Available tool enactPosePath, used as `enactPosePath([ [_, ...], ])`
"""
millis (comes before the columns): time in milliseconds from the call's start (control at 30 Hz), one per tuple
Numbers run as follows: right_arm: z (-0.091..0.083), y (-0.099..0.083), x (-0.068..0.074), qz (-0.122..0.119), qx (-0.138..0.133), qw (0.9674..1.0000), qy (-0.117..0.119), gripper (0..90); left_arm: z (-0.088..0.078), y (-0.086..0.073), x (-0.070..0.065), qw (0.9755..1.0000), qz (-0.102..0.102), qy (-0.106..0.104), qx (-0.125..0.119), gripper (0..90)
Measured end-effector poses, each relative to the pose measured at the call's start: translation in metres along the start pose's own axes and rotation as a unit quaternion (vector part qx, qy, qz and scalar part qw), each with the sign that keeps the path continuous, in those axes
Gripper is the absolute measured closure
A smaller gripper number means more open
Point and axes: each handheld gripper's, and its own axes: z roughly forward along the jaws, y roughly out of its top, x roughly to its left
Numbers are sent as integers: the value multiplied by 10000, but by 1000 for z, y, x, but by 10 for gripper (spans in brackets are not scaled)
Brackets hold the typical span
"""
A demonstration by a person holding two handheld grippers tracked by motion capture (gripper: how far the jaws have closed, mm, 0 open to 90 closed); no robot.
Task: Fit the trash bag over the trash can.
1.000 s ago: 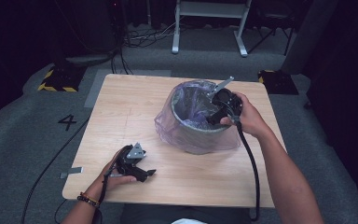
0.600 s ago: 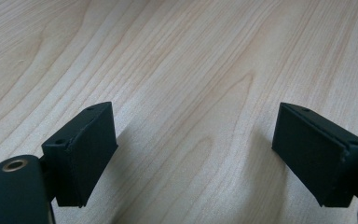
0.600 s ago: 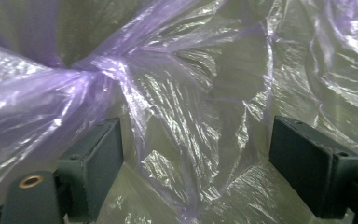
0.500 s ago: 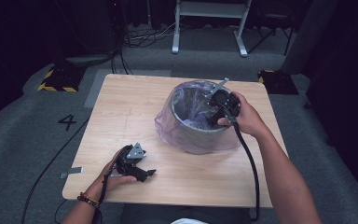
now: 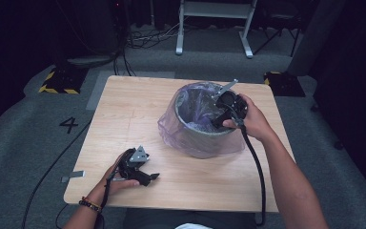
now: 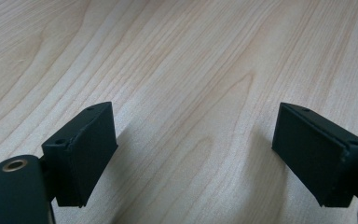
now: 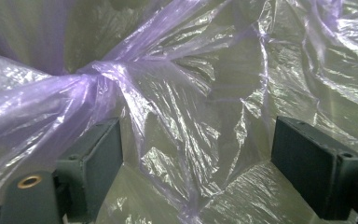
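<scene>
A grey round bin point(image 5: 205, 140) lined with a thin purple plastic bag point(image 5: 169, 126) stands right of the middle of the wooden table point(image 5: 128, 109). My right gripper point(image 5: 216, 122) reaches over the bin's right rim and points down inside. Its jaws stand open, with crinkled bag film point(image 7: 182, 93) between and behind them and a gathered twist of film at the upper left; the pads of the right gripper point(image 7: 196, 172) press on nothing. My left gripper point(image 5: 153, 177) lies on the table near the front left, held in a hand. In its own view the left gripper point(image 6: 196, 158) is open over bare wood point(image 6: 177, 56).
The bag's loose skirt hangs down the outside of the bin onto the table. A cable point(image 5: 255, 171) trails from the right gripper over the front edge. Grey carpet with a painted number lies left of the table, and a white metal stand point(image 5: 214, 19) stands behind it.
</scene>
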Motion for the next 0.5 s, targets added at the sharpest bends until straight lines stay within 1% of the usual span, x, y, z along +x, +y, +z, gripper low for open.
enactPosePath([
  [167, -2, -1, -1, 25, -134, 9999, 75, 161, 0, 0, 0, 10000, -1, 0, 0, 134],
  [267, -2, -2, 0, 14, -242, 9997, 103, 180, 0, 0, 0, 10000, 5, 0, -3, 133],
  [333, -3, -3, 1, -27, -315, 9994, 106, 209, 0, 0, 0, 10000, -1, 3, 0, 133],
  [500, -4, -5, 2, -76, -470, 9989, 53, 215, 0, 0, 0, 10000, 5, 1, -4, 133],
])
